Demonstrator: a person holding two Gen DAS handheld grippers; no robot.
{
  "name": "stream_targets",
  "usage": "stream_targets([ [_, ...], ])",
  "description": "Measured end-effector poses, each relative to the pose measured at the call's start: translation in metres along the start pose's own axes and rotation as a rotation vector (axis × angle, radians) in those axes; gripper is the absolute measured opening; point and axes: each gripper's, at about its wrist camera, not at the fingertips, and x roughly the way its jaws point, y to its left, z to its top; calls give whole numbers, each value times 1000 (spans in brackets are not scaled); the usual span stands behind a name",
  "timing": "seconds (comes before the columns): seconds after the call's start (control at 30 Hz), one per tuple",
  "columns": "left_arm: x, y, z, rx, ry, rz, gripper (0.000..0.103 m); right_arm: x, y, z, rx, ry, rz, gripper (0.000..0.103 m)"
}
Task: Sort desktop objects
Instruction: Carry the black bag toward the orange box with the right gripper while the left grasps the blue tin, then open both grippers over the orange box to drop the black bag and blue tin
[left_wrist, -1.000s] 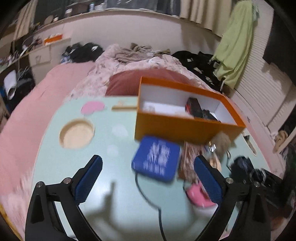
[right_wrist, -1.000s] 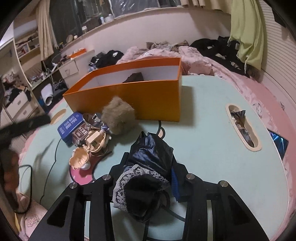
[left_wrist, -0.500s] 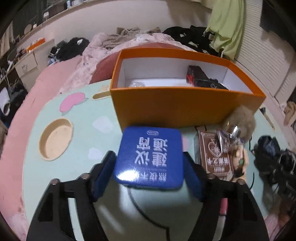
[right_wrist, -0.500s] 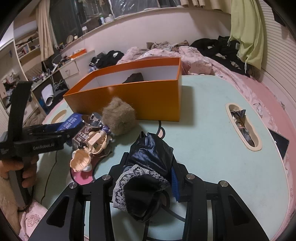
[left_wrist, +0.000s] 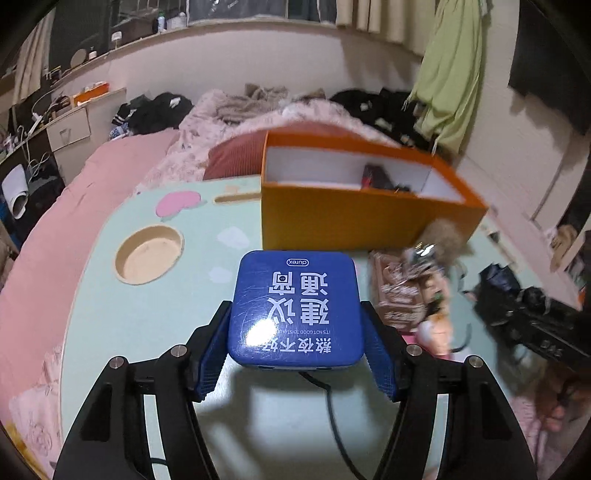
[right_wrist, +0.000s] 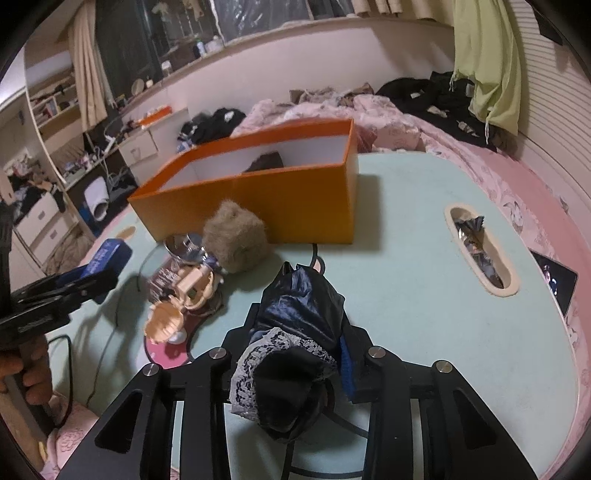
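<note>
At the bottom of the left wrist view the left gripper (left_wrist: 295, 354) is clamped on the blue tin (left_wrist: 294, 308), a pad pressed to each side; a second ago its jaws stood wide with the tin lying on the surface between them, so the grasp has just been made, and in the right wrist view the tin (right_wrist: 109, 254) now rides clear of the surface at the left edge. At the bottom of the right wrist view the right gripper (right_wrist: 295, 354) is clenched on a dark cloth (right_wrist: 295, 332) with a lace hem, its jaws closing a little further on the bundle, and it sits as it did a second ago. Beyond both, in mid-frame, the loose pile remains on the mint surface (right_wrist: 406, 258): a small toy figure (right_wrist: 184, 295), a patterned packet (left_wrist: 399, 291) and a furry ball (right_wrist: 234, 236) close against the box. Further up stands the orange box (left_wrist: 362, 218), open-topped, with a dark item already inside. Judging from this, the tin is picked and ready to go to the box, with the cloth likely next. Behind lies a cluttered bed (left_wrist: 258, 110).
</note>
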Motion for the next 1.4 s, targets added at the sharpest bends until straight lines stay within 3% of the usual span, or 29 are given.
stream_targets([
  [0.23,-24,-13,12,6,-54,-33,66,-19,12,10,-46,-61,26,34],
  [0.4,-26,-26,35,29,-99,-46,66,-23,23,40,-78,-110,37,34],
  [0.57,-19,-37,62,52,-125,-59,66,-14,24,78,-91,-141,23,34],
  [0.77,14,-41,99,35,-126,-49,66,23,25,114,-59,-97,54,35],
  [0.83,32,-35,109,-3,-133,-53,66,40,29,125,-65,-89,36,40],
  [0.9,46,-27,113,-38,-109,-47,66,55,31,131,-69,-77,-7,61],
  [1.0,41,-18,103,-85,-101,-71,67,50,28,126,-49,-89,-35,78],
  [1.07,22,-17,87,-75,-149,-75,82,38,27,115,-52,-121,-30,87],
  [1.17,2,-19,64,-27,-150,-63,84,16,30,96,-82,-138,-41,87],
  [1.3,-12,-22,28,25,-49,-84,84,-3,28,57,-111,-78,-29,88],
  [1.4,-12,-25,-3,51,19,-42,84,-5,24,26,-117,-3,-32,88],
])
